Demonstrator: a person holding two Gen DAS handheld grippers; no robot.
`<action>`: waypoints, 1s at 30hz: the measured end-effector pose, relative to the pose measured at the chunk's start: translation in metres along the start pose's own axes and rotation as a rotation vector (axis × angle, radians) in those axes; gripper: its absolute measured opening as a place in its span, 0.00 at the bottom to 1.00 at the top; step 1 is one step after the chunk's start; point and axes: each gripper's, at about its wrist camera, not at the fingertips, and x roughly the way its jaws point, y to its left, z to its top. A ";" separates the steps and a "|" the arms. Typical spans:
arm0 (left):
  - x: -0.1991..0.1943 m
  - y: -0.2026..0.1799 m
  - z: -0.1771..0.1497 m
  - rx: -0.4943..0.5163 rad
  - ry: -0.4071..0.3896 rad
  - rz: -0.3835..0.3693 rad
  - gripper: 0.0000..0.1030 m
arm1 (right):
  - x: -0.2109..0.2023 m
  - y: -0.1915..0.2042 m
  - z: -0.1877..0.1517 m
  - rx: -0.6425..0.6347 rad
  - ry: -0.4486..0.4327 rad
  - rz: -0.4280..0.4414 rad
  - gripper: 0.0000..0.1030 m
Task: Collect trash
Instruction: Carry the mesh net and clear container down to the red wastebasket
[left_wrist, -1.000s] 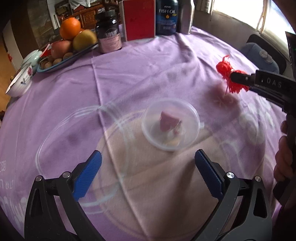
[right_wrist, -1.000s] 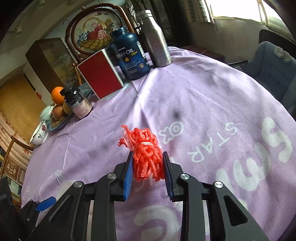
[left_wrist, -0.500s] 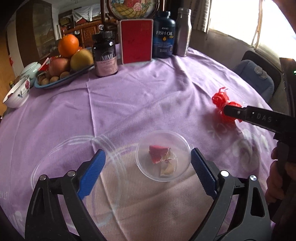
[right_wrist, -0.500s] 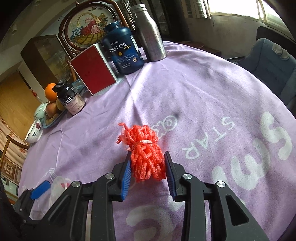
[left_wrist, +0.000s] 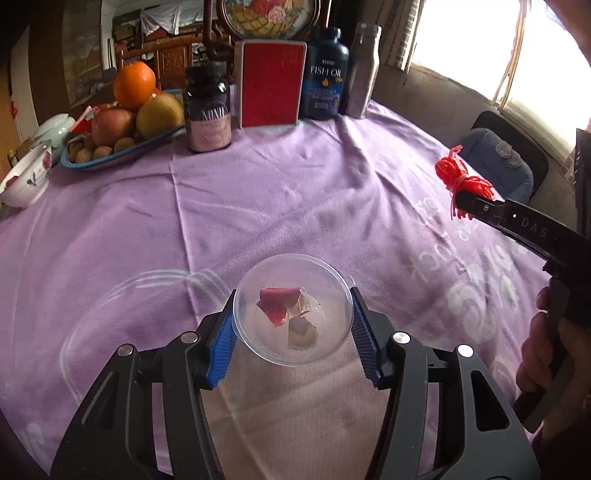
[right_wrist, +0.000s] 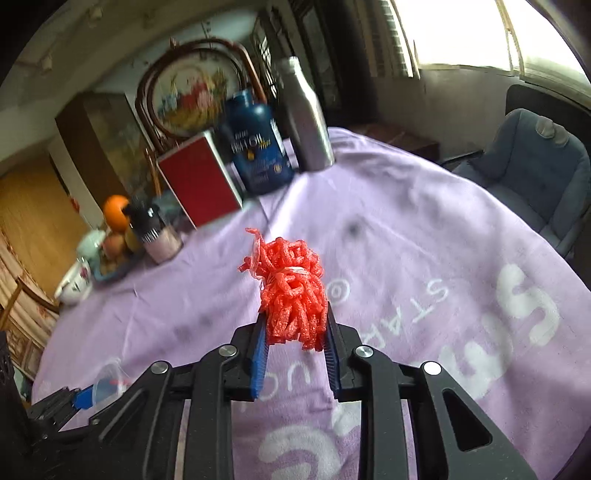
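A clear plastic cup (left_wrist: 295, 349) holding pink and pale scraps (left_wrist: 275, 301) stands on the purple tablecloth (left_wrist: 280, 192). My left gripper (left_wrist: 292, 295) is closing around it, and its blue pads (left_wrist: 221, 343) touch the rim on both sides. My right gripper (right_wrist: 294, 315), its jaws closing, is shut on a bundle of red foam netting (right_wrist: 290, 280) and holds it above the cloth. In the left wrist view, the netting (left_wrist: 458, 177) hangs right of the cup and farther back. The cup (right_wrist: 107, 380) shows at the lower left of the right wrist view.
At the table's far side stand a fruit tray (left_wrist: 122, 155), a dark supplement jar (left_wrist: 208, 110), a red box (left_wrist: 271, 88), a fish oil bottle (left_wrist: 325, 85) and a metal bottle (left_wrist: 360, 74). A bowl (left_wrist: 24, 181) sits far left. A blue chair (right_wrist: 535, 173) stands right.
My left gripper's jaws have drawn in from wide open to touch the cup on both sides. My right gripper has lifted the red netting slightly.
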 end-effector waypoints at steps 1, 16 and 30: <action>-0.006 0.001 0.000 -0.004 -0.008 -0.007 0.54 | 0.000 -0.002 0.000 0.009 0.003 0.006 0.26; -0.074 0.052 -0.076 0.021 -0.019 0.134 0.55 | -0.001 -0.003 -0.004 0.008 0.020 0.024 0.26; -0.083 0.027 -0.077 0.087 -0.061 0.084 0.55 | -0.054 -0.001 -0.029 0.043 -0.072 0.078 0.26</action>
